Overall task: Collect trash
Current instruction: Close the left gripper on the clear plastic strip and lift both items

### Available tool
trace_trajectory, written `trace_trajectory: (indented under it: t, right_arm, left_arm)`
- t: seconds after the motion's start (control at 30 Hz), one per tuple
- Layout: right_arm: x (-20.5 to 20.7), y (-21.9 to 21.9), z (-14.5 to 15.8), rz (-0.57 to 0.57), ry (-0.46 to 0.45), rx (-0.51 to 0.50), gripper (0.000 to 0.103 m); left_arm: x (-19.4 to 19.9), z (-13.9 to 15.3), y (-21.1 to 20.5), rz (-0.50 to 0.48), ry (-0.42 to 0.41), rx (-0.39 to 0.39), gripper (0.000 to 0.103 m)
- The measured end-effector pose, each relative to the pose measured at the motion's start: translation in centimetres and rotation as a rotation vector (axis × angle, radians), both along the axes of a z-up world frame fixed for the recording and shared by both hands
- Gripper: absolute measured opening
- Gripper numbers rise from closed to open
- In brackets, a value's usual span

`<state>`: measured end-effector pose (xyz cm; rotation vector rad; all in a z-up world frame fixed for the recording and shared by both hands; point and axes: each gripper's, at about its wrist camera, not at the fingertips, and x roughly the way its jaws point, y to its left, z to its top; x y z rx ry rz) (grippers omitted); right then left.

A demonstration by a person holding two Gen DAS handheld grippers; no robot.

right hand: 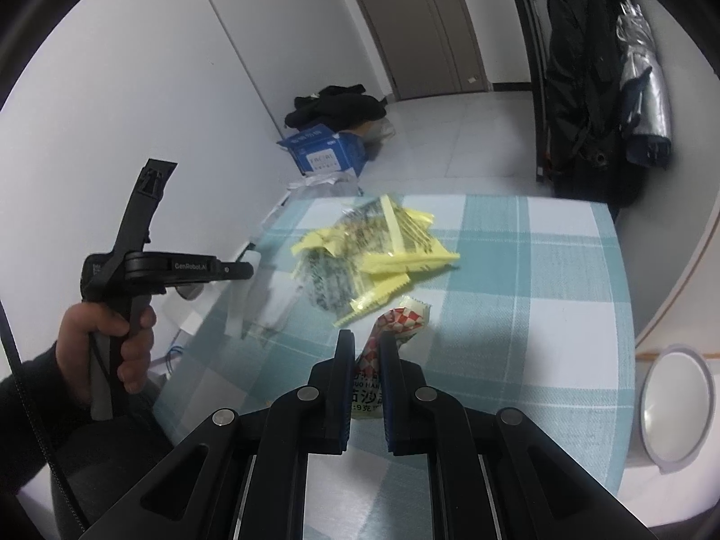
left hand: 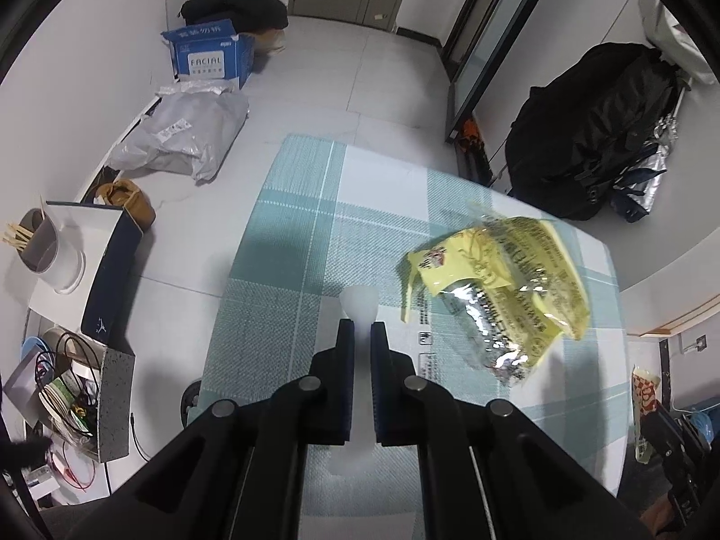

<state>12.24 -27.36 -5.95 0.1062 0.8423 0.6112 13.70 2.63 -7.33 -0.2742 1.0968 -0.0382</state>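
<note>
Yellow snack wrapper, crumpled, foil lining showing, lies on the teal-and-white checked surface, right of centre in the left wrist view. In the right wrist view it sits mid-surface, beyond the right tool's fingers.

Left hand-held gripper: jaws drawn almost together. A pale, translucent piece shows at and just past the fingertips; cannot tell whether the pads pinch it or it only lies underneath. Gripper is tilted steeply down over the surface, apart from the yellow wrapper. The right wrist view shows this tool from the side, its handle held by a hand in a dark sleeve.

Right hand-held gripper: jaws narrow, clamped on a red-and-white checked packet. Packet's upper end sticks out past the fingertips, just beside the near edge of the yellow wrapper.

Round white bowl stands off the right edge of the surface. Blue carton on the floor by the far wall.
</note>
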Motion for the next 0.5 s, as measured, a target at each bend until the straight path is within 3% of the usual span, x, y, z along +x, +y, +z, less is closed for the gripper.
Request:
trace_trajectory:
  t: [0.27,0.5]
  right_arm:
    - [-0.2,0.2,2.3,0.009,-0.038,0.032,0.010]
    - [-0.1,-1.4,4.8,-0.015,-0.078,0.066,0.010]
  left_arm:
    - [-1.3,2.7,-0.9,-0.053,-0.055,-0.025,0.002]
    - [-2.2,7.5,-3.5,-0.129,-0.158,-0.058,0.002]
